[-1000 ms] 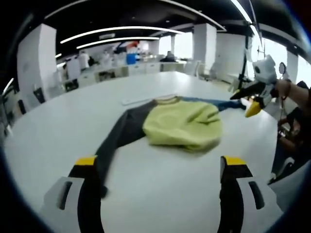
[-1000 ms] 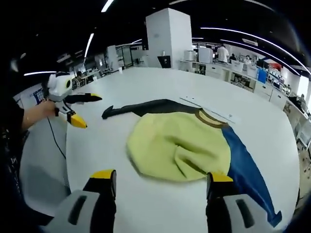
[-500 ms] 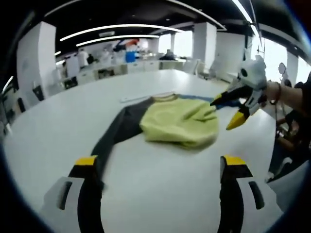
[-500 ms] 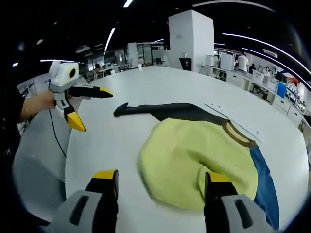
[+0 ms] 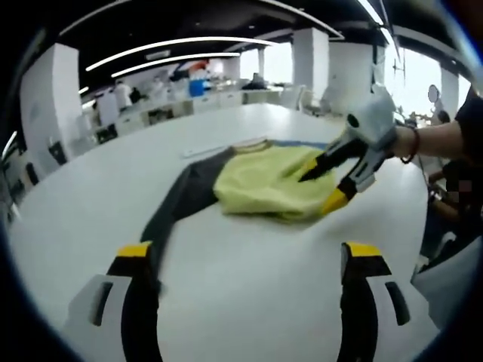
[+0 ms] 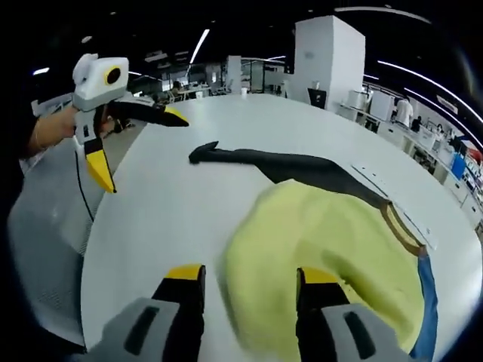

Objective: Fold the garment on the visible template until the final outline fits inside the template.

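Yellow-tipped jaws of my right gripper (image 6: 241, 277) were spread apart, hanging right at the near edge of the yellow garment (image 6: 324, 249) bunched on the white desk (image 6: 173, 219). Farther off, my left gripper (image 6: 136, 147) gaped wide above the desk edge, holding nothing.

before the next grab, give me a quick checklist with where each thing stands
1. Right hand-held gripper open: ok, jaws apart at the yellow body of the garment.
2. Left hand-held gripper open and free: ok, held above the white table, holding nothing.
3. Dark sleeve laid out: ok, straight on the table.
4. Blue sleeve in view: ok, past the collar.
5. Yellow body flat: not ok, bunched.
6. Template outline visible: cannot tell.
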Action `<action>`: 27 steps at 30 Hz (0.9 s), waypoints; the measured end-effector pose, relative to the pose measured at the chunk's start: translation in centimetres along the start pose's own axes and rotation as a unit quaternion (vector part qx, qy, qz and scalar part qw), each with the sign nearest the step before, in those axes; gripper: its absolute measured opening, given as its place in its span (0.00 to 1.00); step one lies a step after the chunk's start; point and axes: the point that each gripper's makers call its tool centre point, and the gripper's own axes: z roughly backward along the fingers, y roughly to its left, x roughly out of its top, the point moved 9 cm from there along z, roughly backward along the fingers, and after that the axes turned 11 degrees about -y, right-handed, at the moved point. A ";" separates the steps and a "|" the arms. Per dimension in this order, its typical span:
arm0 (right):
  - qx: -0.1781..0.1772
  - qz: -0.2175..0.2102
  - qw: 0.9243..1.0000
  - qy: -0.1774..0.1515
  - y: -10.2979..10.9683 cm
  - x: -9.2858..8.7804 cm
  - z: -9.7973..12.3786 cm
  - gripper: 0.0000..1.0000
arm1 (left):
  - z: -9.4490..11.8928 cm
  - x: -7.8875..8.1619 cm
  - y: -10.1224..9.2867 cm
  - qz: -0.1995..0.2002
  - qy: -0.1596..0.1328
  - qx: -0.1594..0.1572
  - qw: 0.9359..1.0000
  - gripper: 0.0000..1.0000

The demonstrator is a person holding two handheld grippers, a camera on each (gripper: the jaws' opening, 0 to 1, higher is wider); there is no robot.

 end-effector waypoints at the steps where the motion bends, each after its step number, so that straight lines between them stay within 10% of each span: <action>1: 0.002 0.001 1.000 0.002 0.0 0.0 -0.2 0.42 | 0.0 0.0 0.0 0.000 0.001 0.001 1.000 0.98; 27: 0.003 0.032 0.999 0.034 -0.4 -0.9 -2.4 0.04 | -1.3 -1.1 -0.5 0.001 0.003 -0.017 1.000 0.91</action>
